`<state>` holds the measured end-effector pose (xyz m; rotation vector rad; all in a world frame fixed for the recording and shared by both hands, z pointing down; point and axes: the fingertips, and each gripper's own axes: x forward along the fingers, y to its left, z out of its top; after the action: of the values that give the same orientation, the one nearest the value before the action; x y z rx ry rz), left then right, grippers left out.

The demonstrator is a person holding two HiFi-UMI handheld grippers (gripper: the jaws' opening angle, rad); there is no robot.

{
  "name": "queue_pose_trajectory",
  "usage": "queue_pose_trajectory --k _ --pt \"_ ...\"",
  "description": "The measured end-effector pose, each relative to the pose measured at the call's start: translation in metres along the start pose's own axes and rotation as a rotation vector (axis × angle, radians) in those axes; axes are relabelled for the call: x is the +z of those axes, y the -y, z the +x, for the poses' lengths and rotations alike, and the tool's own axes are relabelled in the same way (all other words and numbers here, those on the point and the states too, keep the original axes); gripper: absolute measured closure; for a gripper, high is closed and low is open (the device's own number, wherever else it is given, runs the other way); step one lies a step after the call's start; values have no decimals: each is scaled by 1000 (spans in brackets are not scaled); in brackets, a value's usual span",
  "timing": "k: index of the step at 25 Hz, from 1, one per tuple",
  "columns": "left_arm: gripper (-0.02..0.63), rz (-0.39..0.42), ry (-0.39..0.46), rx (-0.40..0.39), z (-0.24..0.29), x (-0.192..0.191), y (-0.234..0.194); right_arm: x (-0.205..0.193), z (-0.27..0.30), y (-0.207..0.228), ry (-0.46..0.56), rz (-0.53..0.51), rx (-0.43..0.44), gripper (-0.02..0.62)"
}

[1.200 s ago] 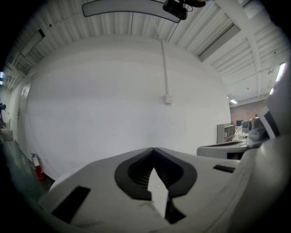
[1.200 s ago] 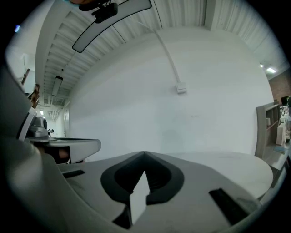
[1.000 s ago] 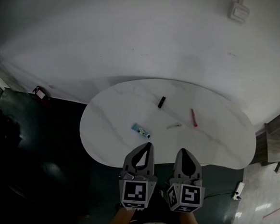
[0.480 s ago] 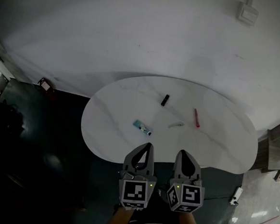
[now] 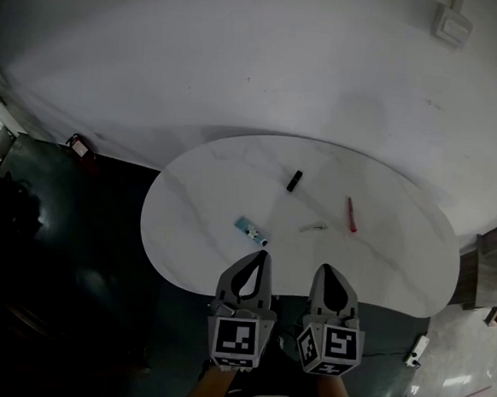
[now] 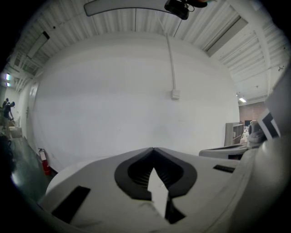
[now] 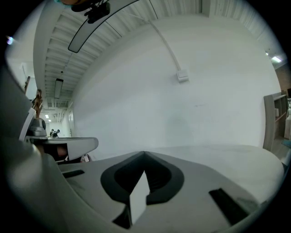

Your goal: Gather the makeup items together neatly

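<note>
Out ahead of the left gripper (image 5: 261, 258), a teal-and-white item (image 5: 250, 230) lies on the table (image 5: 195, 223), too small to name. Same story for the pale sliver (image 5: 313, 228) ahead of the right gripper (image 5: 326, 270), the red stick (image 5: 351, 214) beyond it to its right, and the little black piece (image 5: 293, 181) farthest out. Behind both grippers, the forearms (image 5: 215, 389) run off the bottom edge. Far right of the right gripper, a shelf unit (image 5: 493, 268) is cut by the frame. In both gripper views, each gripper's own body blocks all four items.
</note>
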<state>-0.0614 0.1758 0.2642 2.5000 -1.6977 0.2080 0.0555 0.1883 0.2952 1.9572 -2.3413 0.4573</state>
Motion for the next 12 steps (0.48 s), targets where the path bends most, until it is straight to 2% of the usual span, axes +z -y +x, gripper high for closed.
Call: queue_pose_trajectory --k 12 --pt "577 8 -25 -31 65 -3 -15 3 59 17 -35 19 -23 592"
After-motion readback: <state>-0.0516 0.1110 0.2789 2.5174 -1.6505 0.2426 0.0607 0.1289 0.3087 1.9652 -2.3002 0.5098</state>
